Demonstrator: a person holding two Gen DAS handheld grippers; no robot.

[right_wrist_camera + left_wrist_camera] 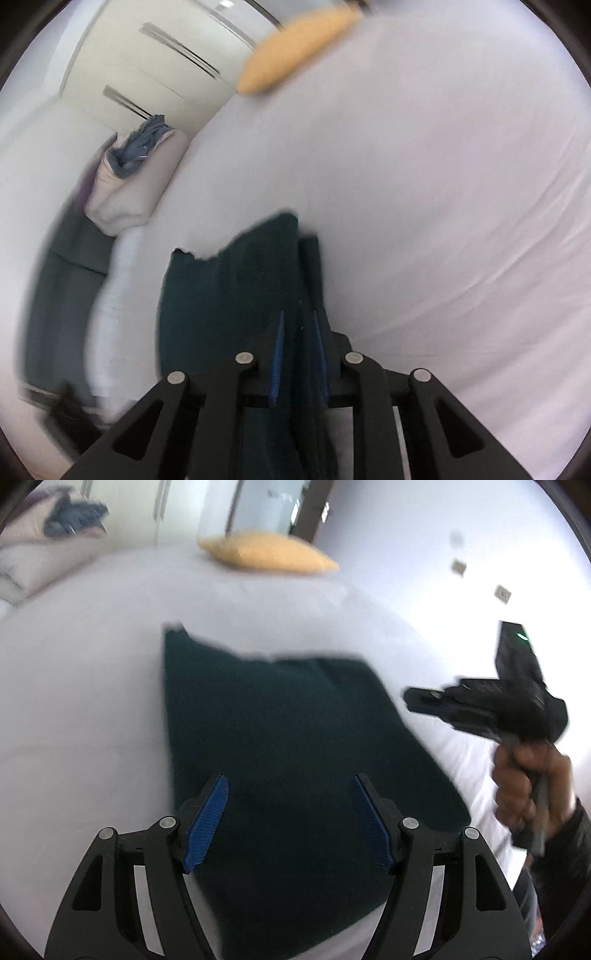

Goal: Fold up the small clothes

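A dark green cloth (277, 720) lies folded into a flat rectangle on the white bed sheet (92, 701). My left gripper (289, 779) hovers over the cloth's near half, open wide, with nothing between its blue pads (208, 819). A hand (524, 775) holds my right gripper (408, 699) just off the cloth's right edge, clear of the fabric. In the right wrist view the right gripper (298, 314) has only a narrow gap between its jaws. The cloth (221, 295) shows beneath and through that gap, and no fabric hangs lifted from it.
A yellow pillow (266, 554) lies at the far end of the bed (443, 184). Blue-grey garments (140, 147) are heaped on a pale cushion off the bed's left side. A cream wardrobe (147, 55) stands behind them. White sheet stretches to the right of the cloth.
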